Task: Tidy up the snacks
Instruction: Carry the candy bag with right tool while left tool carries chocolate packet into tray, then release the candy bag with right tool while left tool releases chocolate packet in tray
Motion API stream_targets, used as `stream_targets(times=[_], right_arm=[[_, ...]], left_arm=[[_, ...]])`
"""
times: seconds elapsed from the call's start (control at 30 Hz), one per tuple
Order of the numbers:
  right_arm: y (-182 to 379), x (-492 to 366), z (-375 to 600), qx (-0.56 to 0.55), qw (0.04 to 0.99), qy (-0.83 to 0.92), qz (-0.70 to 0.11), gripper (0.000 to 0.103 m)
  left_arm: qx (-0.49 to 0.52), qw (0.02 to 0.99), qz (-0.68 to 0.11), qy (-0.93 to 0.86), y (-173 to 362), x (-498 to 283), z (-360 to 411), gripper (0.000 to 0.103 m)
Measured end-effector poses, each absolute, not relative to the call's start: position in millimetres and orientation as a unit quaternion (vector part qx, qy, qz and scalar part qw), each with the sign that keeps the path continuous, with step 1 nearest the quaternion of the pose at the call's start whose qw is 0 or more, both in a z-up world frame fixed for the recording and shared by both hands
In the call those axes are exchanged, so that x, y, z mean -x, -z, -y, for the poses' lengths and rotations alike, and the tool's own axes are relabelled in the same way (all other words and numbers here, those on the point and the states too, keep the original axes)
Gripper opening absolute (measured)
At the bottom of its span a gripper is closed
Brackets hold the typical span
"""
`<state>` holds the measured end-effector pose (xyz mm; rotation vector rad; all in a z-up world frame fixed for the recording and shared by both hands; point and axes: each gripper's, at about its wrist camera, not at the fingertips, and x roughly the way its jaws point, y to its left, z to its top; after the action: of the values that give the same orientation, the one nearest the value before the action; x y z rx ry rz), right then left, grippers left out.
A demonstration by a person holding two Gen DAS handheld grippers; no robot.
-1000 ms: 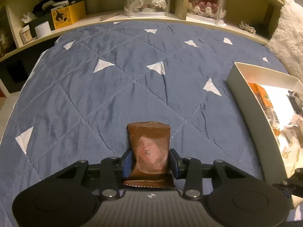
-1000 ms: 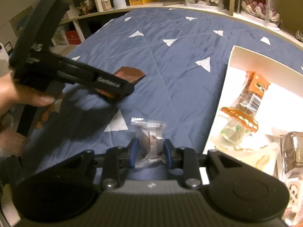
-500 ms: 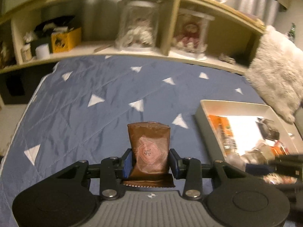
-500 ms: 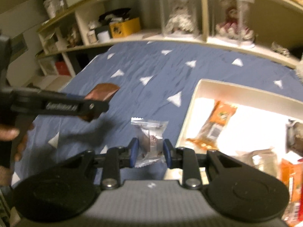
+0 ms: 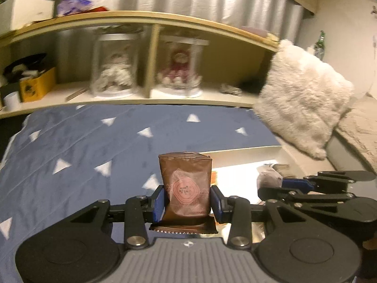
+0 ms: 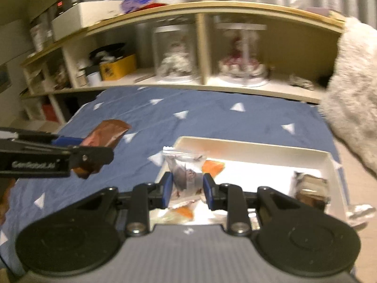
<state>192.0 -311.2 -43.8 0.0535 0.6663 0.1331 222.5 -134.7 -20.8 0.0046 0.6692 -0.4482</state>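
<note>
My left gripper (image 5: 187, 200) is shut on a brown snack packet (image 5: 186, 186) with a pink emblem, held upright above the blue quilt. The same brown snack packet (image 6: 103, 136) shows at the left of the right wrist view. My right gripper (image 6: 187, 188) is shut on a clear snack packet (image 6: 186, 172), held over the near left end of a white box (image 6: 259, 145). The white box (image 5: 240, 152) lies right of the left gripper. Orange packets (image 6: 212, 167) and a dark wrapped snack (image 6: 311, 189) lie inside it.
The blue quilt with white triangles (image 5: 82, 141) covers the bed. A wooden shelf (image 5: 141, 94) with doll cases runs along the far side. A fluffy white pillow (image 5: 301, 99) leans at the right, just beyond the box. A yellow box (image 6: 117, 67) sits on the shelf.
Both grippers rose and swung right toward the white box, each keeping its packet. The views tilted up, bringing the shelf and pillow into sight. The right gripper now hangs over the box.
</note>
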Motion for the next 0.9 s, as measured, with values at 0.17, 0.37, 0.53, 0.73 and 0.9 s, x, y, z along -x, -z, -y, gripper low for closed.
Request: stream_targets(times=[0.17,0.37,0.53,0.73,0.9], right_arm=[[51,-199,349,-0.058,0.945,-0.029,-0.321,0.033],[71,-212,388,-0.106,0.940,0.011,-0.325,0.033],[90,-230,405,-0.121,0.933,0.023,-0.339,0.033],[112,-249,420,-0.143,0.924,0.032,-0.353,0.033],[125,-261,426,-0.156,0.921,0.032,-0.356,0.034]], left_arm=[[-0.008,0.911,-0.329,0.249,28,-235,175,0.042],[-0.012,0.894,-0.354,0.275,56,-262,219,0.042],[-0.021,0.880,-0.374,0.291,79,-283,249,0.042],[-0.028,0.870,-0.392,0.297,101,-303,272,0.042],[-0.028,0.866,-0.400,0.297,114,-316,278,0.042]])
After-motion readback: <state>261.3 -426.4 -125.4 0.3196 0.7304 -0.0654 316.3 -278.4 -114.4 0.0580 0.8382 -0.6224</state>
